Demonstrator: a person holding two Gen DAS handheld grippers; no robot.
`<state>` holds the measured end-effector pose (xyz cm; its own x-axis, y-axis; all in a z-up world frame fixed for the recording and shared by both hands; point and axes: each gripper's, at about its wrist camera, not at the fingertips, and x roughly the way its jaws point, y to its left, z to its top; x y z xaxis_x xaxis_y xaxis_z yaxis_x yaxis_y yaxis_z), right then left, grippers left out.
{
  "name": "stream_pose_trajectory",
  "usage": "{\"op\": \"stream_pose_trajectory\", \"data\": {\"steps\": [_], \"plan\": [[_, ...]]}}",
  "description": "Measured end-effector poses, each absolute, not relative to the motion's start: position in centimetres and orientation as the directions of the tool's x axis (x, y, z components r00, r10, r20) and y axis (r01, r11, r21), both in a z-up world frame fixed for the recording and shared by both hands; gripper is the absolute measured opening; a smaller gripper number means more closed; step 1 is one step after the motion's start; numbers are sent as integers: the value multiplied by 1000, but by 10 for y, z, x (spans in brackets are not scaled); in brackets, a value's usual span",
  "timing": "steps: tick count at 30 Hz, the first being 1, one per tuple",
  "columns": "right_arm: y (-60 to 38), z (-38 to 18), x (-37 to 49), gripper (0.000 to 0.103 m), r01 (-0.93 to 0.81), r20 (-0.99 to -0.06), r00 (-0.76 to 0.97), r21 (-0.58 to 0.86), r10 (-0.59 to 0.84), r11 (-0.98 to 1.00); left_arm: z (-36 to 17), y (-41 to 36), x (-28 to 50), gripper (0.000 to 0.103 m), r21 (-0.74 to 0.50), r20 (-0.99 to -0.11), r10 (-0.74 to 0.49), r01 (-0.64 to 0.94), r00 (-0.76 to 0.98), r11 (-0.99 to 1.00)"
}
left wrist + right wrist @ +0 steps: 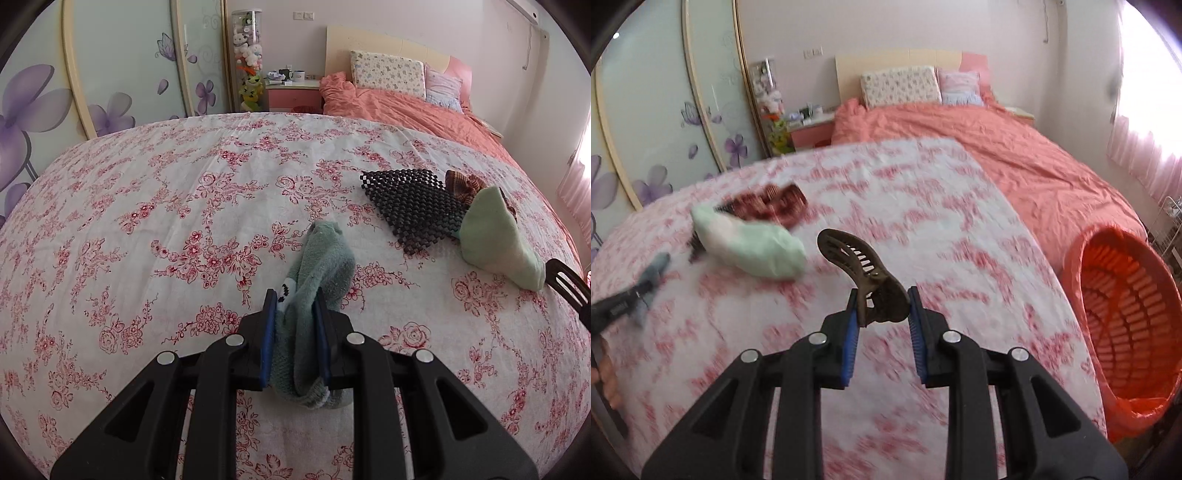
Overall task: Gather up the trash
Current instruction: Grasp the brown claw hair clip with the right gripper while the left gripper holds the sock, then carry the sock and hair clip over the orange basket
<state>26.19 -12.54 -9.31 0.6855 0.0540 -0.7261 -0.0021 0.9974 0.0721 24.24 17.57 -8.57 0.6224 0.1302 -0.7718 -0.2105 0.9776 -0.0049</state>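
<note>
My left gripper (294,301) is shut on a grey-green sock (321,258) that drapes over the floral bed sheet (147,229); it also shows at the left edge of the right wrist view (650,280). My right gripper (881,297) is shut on a brown plastic hair claw clip (864,273), held above the sheet. A pale green sock (495,240) lies beside a black mesh mat (413,203) and a brown patterned cloth (463,182). An orange basket lined with an orange bag (1126,306) stands at the right of the bed.
A coral duvet (979,147) and pillows (388,74) cover the far half of the bed. A floral sliding wardrobe (110,66) is on the left, with a pink nightstand (293,94) and a tube of plush toys (248,55) beyond.
</note>
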Motion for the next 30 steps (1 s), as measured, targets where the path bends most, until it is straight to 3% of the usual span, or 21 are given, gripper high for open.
{"op": "stream_pose_trajectory", "data": {"steps": [3, 6, 12, 14, 16, 23, 30], "plan": [[-128, -98, 265, 27, -18, -741, 666, 104, 90, 994, -86, 176, 243, 21, -3, -772, 132, -211, 622, 978], [-125, -101, 274, 36, -28, -752, 648, 136, 121, 990, -86, 175, 243, 21, -4, -772, 131, -211, 622, 978], [-110, -107, 288, 36, -31, -770, 633, 79, 80, 996, -86, 175, 243, 21, -4, -772, 132, -212, 622, 977], [-108, -107, 291, 34, -28, -771, 634, 57, 62, 998, -86, 174, 243, 21, -4, -772, 132, -212, 622, 977], [-108, -108, 294, 19, -28, -776, 629, 50, 57, 998, -86, 174, 243, 21, -4, -772, 132, -212, 622, 977], [-136, -107, 278, 17, 81, -791, 611, 31, -25, 996, -85, 170, 243, 21, -13, -770, 97, -168, 631, 986], [-145, -108, 272, 18, 91, -794, 608, 52, -15, 994, -85, 170, 249, 23, -47, -777, 56, -146, 627, 988]]}}
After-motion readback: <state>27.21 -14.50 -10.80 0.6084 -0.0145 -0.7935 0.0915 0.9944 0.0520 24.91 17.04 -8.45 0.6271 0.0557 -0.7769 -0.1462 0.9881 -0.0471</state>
